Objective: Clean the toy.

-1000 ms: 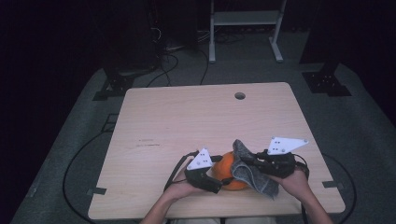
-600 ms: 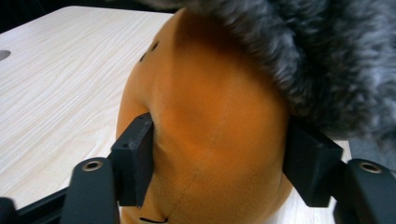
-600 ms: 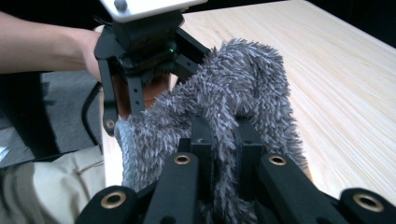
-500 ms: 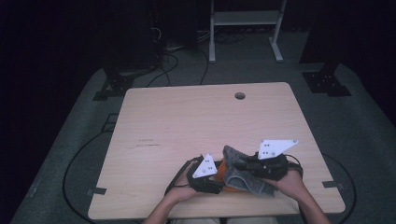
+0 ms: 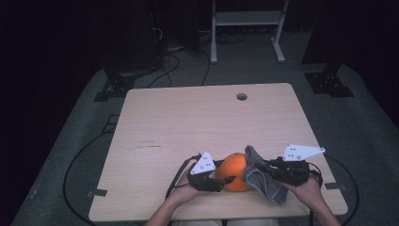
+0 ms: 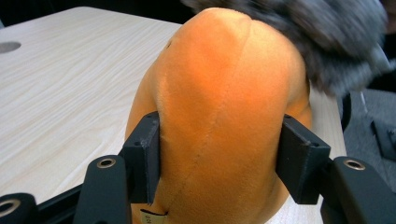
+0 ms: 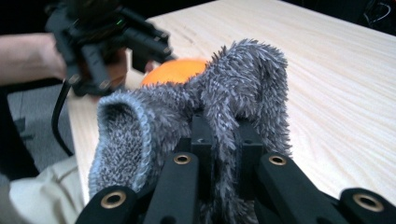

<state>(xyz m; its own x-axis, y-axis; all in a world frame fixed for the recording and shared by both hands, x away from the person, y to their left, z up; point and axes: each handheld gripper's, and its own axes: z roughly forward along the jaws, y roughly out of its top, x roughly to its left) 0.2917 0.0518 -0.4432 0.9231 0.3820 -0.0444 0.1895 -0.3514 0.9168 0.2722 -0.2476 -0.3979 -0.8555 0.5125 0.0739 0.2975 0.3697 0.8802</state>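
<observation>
An orange plush ball [image 5: 235, 170] rests near the table's front edge. My left gripper [image 5: 227, 179] comes at it from the left. Its jaws have just been closing, and its pads [image 6: 147, 154] now press into both sides of the orange plush ball [image 6: 224, 107]. My right gripper [image 5: 264, 168] is shut on a grey fuzzy cloth [image 5: 264, 184], which drapes against the ball's right side. In the right gripper view the grey fuzzy cloth [image 7: 187, 107] bunches up between the shut jaws, with the plush ball [image 7: 175, 70] and the left gripper [image 7: 107, 42] behind it.
The light wooden table [image 5: 188, 117] has a small round hole [image 5: 241, 96] near its far edge. A white metal stand [image 5: 244, 19] and cables lie on the dark floor beyond. The person's forearms come in over the front edge.
The left jaws have closed onto the orange plush. The right gripper swept the cloth leftward over the plush, then drew it back to the right, uncovering most of the ball.
</observation>
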